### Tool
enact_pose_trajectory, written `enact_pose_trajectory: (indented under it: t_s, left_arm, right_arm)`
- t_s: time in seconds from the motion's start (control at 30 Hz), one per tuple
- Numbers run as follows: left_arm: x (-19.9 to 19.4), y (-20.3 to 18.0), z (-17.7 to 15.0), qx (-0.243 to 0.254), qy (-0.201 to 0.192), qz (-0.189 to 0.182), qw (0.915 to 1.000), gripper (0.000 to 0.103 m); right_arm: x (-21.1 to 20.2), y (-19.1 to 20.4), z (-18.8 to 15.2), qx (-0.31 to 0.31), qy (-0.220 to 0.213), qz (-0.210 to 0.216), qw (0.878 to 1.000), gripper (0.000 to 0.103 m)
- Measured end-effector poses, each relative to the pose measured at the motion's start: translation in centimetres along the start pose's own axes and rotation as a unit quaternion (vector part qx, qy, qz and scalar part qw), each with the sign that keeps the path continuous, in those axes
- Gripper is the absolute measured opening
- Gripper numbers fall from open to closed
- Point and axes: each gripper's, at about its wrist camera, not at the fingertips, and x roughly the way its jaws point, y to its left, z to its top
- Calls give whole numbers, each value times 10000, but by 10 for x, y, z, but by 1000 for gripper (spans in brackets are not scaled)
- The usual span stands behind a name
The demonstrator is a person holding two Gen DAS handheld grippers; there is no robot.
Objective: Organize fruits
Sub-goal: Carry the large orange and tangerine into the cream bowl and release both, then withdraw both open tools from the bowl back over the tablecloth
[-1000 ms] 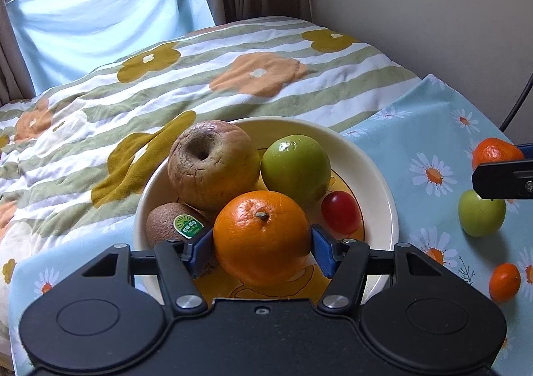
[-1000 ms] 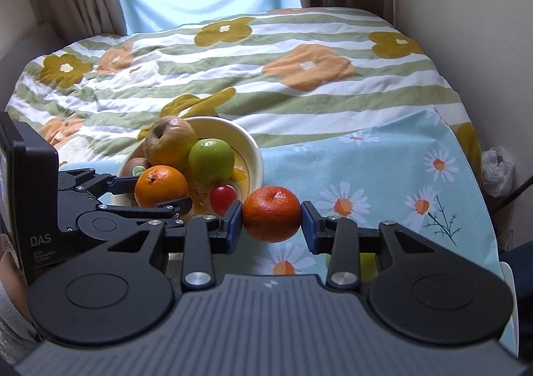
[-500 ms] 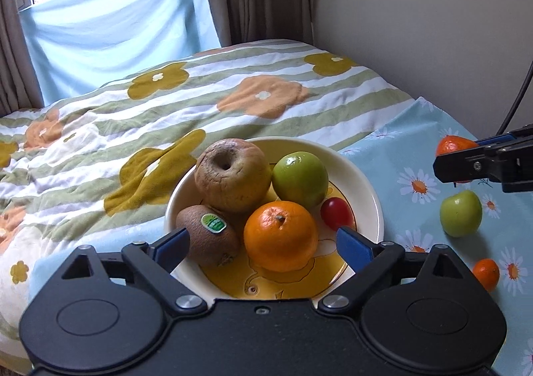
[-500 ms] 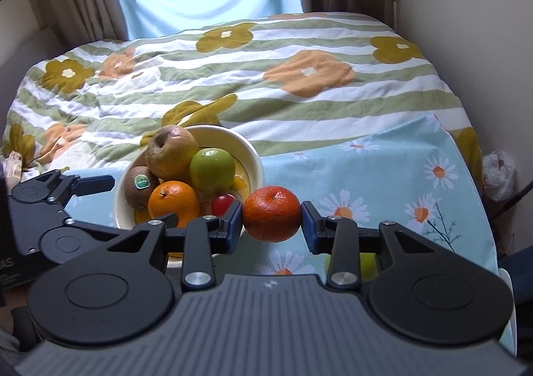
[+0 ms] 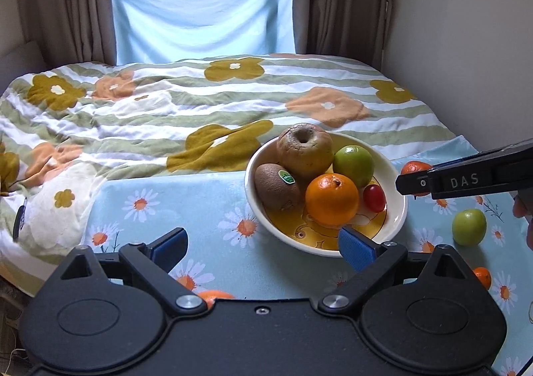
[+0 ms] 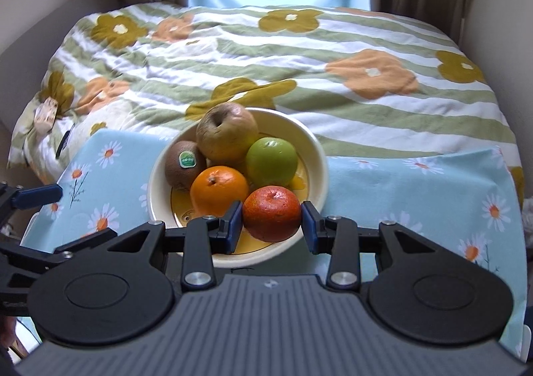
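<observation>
Left gripper (image 5: 263, 246) withdrew from bowl (image 5: 396, 222), jaws spread.

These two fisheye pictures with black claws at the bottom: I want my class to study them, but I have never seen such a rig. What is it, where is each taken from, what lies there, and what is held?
No robot: a person carries a hand-held two-finger gripper in each hand, each with a camera looking along its fingers.

Left camera view: the left gripper has just been opening and now stands open, holding nothing. Ahead, on a daisy-print cloth over a bed, sits a bowl with a brown apple, a kiwi, a green apple, an orange and a small red fruit. Another green fruit lies on the cloth.

Right camera view: the right gripper is shut on a reddish tangerine, over the bowl's near edge.
</observation>
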Motion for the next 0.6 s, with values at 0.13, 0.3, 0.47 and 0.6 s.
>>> enact_pose_trajectory:
  t_s: [0.13,0.3,0.47,0.6]
  left_arm:
    - [-5,6,-9,-202,43,139,9997,99]
    - [-10,5,-16,-357,28,270,9990,99]
    - [-13,1,-22,-420,32,405,9983,99]
    - [-14,-1,-25,-529,37,427,9977,99]
  right_arm:
    - [13,6,-3,-213,102,141,9996,52]
    - [30,10,-6,-380,176,264,9988,52]
    - [41,11,-10,-555,246,336,9976,52]
    - [42,10,-13,-655,247,388,9968,52]
